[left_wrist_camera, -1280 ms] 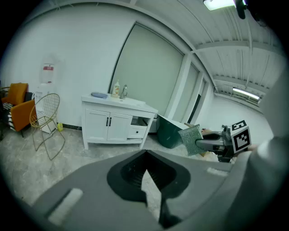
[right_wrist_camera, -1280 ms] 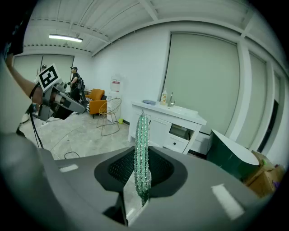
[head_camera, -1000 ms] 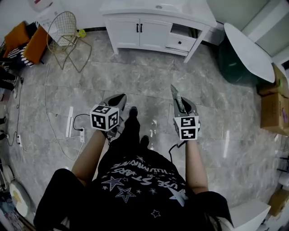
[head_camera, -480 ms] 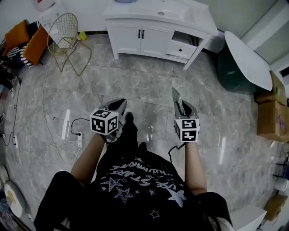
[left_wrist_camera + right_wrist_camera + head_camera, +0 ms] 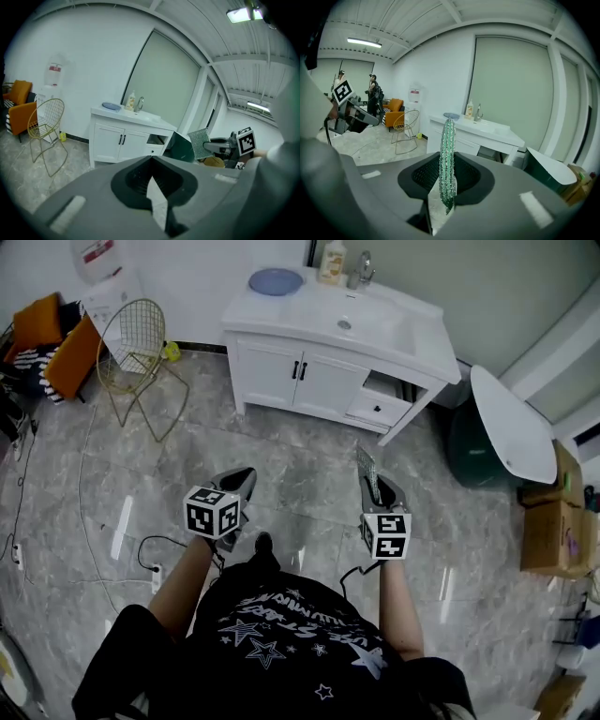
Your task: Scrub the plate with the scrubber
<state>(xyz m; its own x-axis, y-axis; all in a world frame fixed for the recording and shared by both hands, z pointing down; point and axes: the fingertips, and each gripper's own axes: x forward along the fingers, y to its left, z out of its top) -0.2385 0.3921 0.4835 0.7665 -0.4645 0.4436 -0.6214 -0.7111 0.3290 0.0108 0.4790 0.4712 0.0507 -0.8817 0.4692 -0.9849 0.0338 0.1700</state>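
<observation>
An orange chair (image 5: 42, 326) stands at the upper left of the head view, with a gold wire chair (image 5: 131, 313) just to its right. Below them a cable runs over the marble floor (image 5: 300, 446) to a power strip (image 5: 155, 572) at lower left.

Left of centre, the left claw (image 5: 244, 474) is held out over the floor, well short of the counter (image 5: 403, 334). In its own view the jaws are pressed together with nothing between them.

The white counter sits at top centre, and the blue plate (image 5: 277, 281) lies flat on its left end. To the right of the plate a soap bottle (image 5: 330, 261) and a faucet (image 5: 363, 268) stand at the back edge, with the sink (image 5: 345, 324) in front of them. Below the top are two closed doors, and a drawer (image 5: 375, 404) on the right stands pulled out.

Right of centre, the right claw (image 5: 379, 486) is held level with the left one, also well apart from the counter. Its jaws are clamped on the scrubber (image 5: 367, 463), a green mesh pad held on edge that sticks out past the tips towards the counter. In the right gripper view the pad's top lines up with the far-off plate.

At the right, a round white tabletop (image 5: 511, 423) leans tilted against something dark green, and cardboard boxes (image 5: 546, 521) stand along the right edge.
</observation>
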